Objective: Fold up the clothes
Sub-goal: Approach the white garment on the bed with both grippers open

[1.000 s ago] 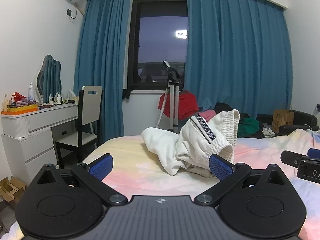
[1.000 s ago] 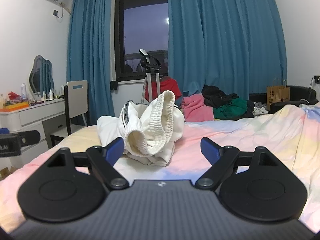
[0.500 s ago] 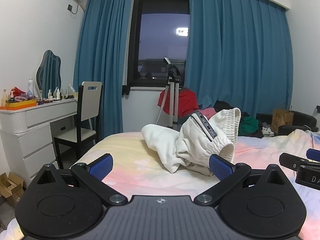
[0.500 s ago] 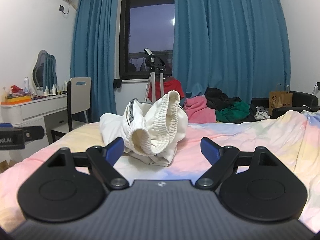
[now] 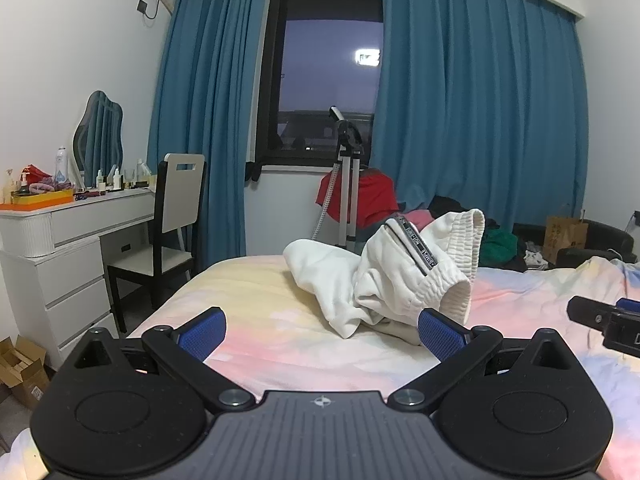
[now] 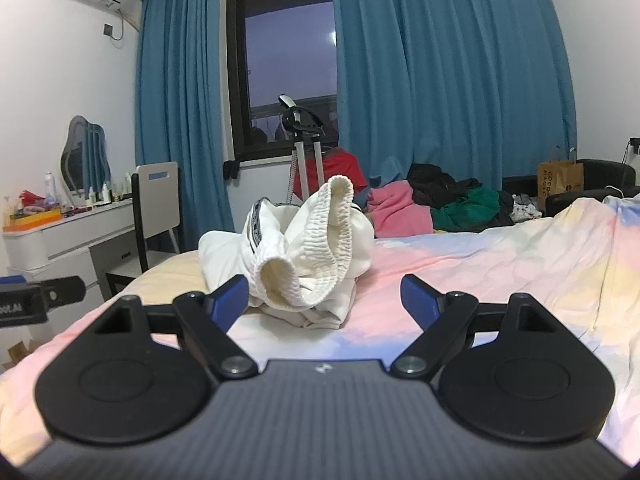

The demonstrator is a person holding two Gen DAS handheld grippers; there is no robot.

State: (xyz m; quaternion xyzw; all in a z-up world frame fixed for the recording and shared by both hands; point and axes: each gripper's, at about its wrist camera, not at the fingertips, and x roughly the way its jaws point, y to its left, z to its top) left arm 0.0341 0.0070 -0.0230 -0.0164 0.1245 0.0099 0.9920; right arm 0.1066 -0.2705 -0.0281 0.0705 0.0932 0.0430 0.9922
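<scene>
left wrist view: left gripper (image 5: 322,332) hangs low over the near edge of the bed (image 5: 256,304), jaws spread wide, nothing between them.
right wrist view: same deal for the right gripper (image 6: 324,298), wide open and empty, blue pads (image 6: 416,294) not touching any cloth.
the clothes: one crumpled white garment (image 5: 384,280) sits bunched in a heap toward the far left corner of the bed, just ahead of both grippers; ribbed cuff or waistband (image 6: 326,248) stands up on top.
step in hand: looks like the approach before the first grab, nothing folded yet.
how I'd do it: go for that ribbed band with one gripper and a loose edge with the other, pinch a single layer, then lift and pull apart so it lies flat on the sheet.
watch out: it's floppy fleece-ish stuff, easy to grab several layers at once.
far end: chair (image 5: 176,216) and blue curtains (image 5: 472,120) beyond the bed, not in play.
</scene>
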